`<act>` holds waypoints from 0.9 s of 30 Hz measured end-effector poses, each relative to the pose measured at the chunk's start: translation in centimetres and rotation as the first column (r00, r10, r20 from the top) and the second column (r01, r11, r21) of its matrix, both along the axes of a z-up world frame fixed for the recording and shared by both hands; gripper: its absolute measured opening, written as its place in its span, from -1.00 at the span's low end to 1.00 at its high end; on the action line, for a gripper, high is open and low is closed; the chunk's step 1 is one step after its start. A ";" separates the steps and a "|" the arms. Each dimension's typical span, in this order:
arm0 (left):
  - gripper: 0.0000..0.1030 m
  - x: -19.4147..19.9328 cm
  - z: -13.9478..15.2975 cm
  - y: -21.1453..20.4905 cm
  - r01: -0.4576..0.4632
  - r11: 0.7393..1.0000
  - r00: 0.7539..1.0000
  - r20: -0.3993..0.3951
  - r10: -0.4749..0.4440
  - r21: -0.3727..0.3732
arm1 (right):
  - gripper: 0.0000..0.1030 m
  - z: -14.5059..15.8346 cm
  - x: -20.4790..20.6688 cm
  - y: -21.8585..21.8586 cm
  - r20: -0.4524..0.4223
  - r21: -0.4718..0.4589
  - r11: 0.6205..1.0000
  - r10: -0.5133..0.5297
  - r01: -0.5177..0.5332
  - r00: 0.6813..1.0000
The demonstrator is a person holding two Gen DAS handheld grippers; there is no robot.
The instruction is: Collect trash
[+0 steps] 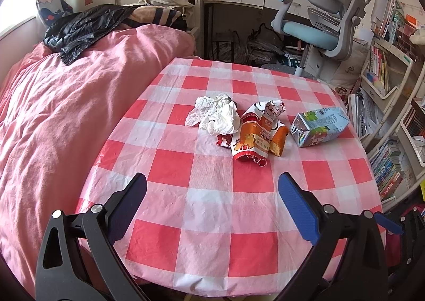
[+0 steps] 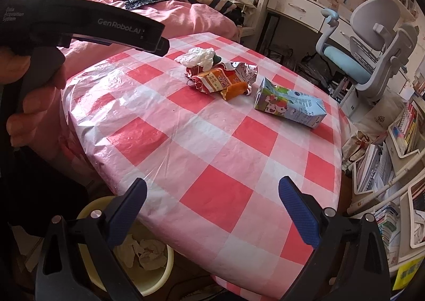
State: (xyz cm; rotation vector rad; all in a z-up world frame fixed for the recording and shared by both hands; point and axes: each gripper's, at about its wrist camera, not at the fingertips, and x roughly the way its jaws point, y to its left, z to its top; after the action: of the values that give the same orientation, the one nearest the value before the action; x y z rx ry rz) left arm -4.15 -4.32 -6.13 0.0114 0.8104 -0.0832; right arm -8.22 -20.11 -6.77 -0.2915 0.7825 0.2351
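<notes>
Three pieces of trash: all on the table (image 1: 212,234), grouped at its far side, well ahead of both tongs.
Crumpled tissue (image 1: 215,117): leftmost of the group, touching the snack wrapper.
Snack wrapper (image 1: 256,132): orange and red, in the middle, between tissue and carton.
Milk carton (image 1: 320,126): lying on its side just right of the wrapper, apart from it.
Left tongs (image 1: 212,192): jaws spread wide, holding nothing, over the near part of the table; trash straight ahead.
Right tongs (image 2: 212,196): jaws spread wide, empty, at the near table edge; trash ahead, carton nearest.
Bin (image 2: 162,271): cream-coloured, on the floor below the near table edge, beneath the right tongs' left finger; crumpled paper inside.
Left hand (image 2: 29,94): gripping the other tool's handle at the left of the right view.
</notes>
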 end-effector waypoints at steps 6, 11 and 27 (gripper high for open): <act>0.86 0.0 -0.1 0.0 -0.001 1.000 1.000 0.001 0.001 0.000 | 0.85 0.0 0.0 0.2 0.001 0.001 1.000 0.007 -0.007 1.000; 0.86 0.0 0.0 0.1 0.000 1.000 1.000 0.001 0.000 0.000 | 0.85 0.0 0.0 0.3 0.002 0.001 1.000 0.012 -0.012 1.000; 0.86 0.1 -0.1 0.3 -0.010 1.000 1.000 0.002 0.010 -0.005 | 0.85 -0.2 -0.1 0.6 0.001 -0.003 1.000 0.026 -0.026 1.000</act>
State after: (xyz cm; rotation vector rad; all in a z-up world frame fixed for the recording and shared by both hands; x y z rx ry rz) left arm -4.01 -3.98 -6.27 0.0024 0.8081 -0.0762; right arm -8.27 -19.55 -6.92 -0.3048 0.7782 0.2587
